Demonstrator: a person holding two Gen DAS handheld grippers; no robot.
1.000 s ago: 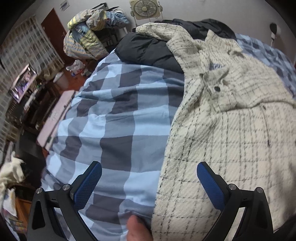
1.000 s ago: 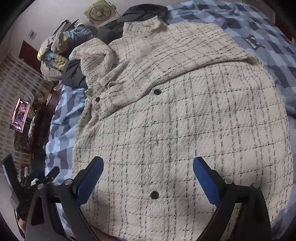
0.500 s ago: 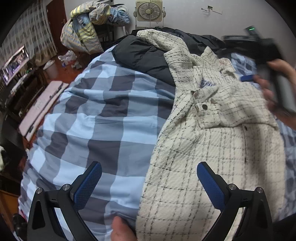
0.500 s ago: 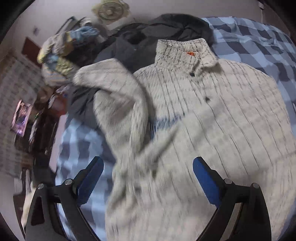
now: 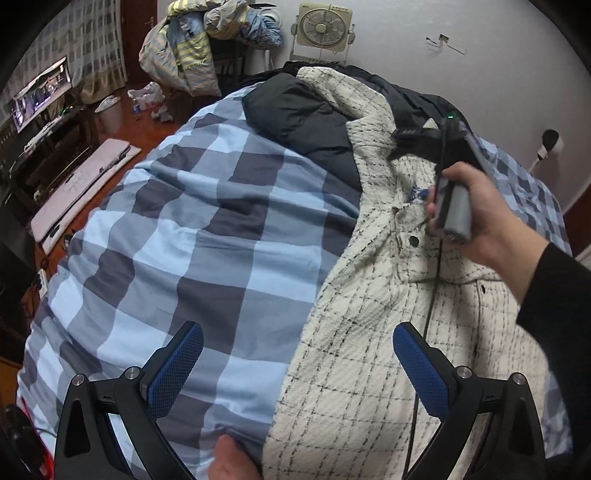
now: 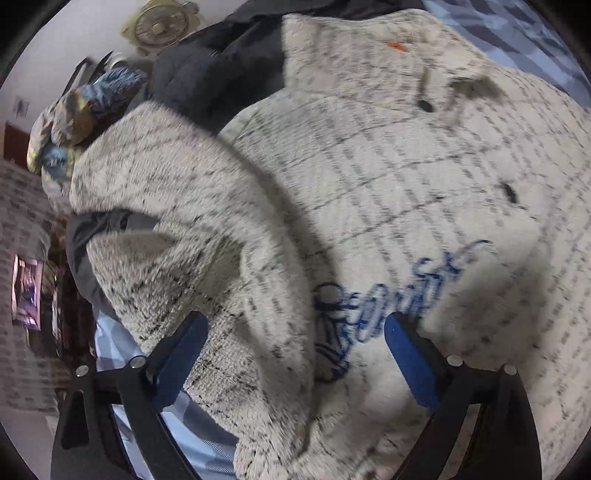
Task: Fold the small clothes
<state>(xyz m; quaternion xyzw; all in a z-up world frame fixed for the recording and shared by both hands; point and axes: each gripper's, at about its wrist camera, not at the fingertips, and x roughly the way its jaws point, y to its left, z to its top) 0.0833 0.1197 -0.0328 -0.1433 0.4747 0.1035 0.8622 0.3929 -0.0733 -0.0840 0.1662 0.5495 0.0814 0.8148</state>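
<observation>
A cream checked jacket (image 5: 369, 332) with dark buttons lies spread on the bed, collar toward the far wall. My left gripper (image 5: 295, 365) hangs open above its left edge, where cloth meets the duvet, with nothing gripped. In the right wrist view, my right gripper (image 6: 295, 350) hovers low over the jacket's chest, beside the blue embroidered lettering (image 6: 384, 295) and a folded-over sleeve (image 6: 177, 229). Its jaws are closing, with a ridge of jacket cloth between them, and the pads do not press on it. A person's hand (image 5: 484, 221) holds that gripper's handle (image 5: 456, 210).
The bed carries a blue and grey checked duvet (image 5: 192, 221) and a dark padded coat (image 5: 303, 118) near the head. A heap of clothes (image 5: 188, 44), a box fan (image 5: 321, 26), a bin and a lit screen (image 5: 40, 92) stand beyond on the wooden floor.
My right gripper swept from the jacket's lower front up to the chest and sleeve, and its jaws narrowed. The hand holding it came into the left wrist view. The left gripper rose slightly and rolled.
</observation>
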